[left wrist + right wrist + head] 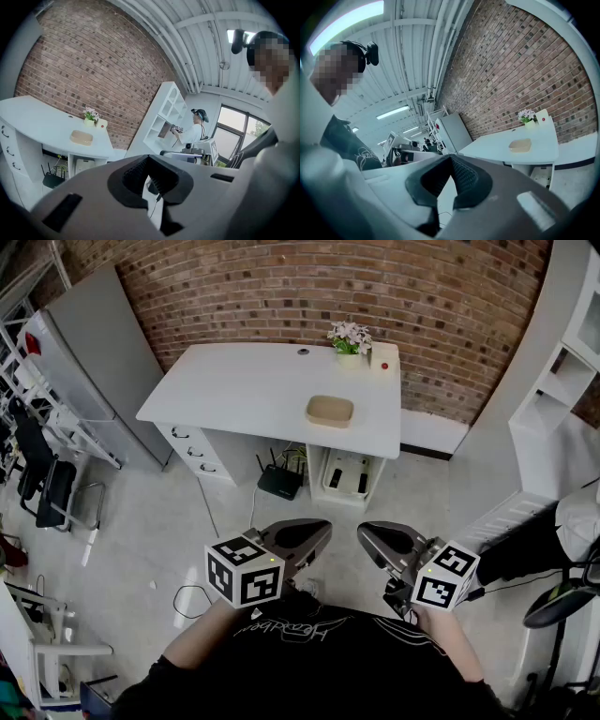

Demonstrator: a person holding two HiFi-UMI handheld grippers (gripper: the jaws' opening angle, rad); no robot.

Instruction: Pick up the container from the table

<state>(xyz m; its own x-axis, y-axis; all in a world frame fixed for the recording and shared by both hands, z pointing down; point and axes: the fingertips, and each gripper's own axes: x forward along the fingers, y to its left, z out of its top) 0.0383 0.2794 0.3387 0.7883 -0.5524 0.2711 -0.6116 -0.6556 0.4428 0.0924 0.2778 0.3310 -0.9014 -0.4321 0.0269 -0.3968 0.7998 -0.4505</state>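
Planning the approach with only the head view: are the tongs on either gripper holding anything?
Observer: No. The left gripper has its tongs shut with nothing between them.
Operator: And the other one?
Observer: The right gripper is the same: tongs shut, empty.
Operator: Is anyone else in the room?
Observer: Yes. The left gripper view shows a person standing at the white shelf unit, beyond the table's end.

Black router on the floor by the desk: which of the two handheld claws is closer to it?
Left. In the head view the left gripper sits just below and right of the router; the right gripper lies farther right, beyond the left one.
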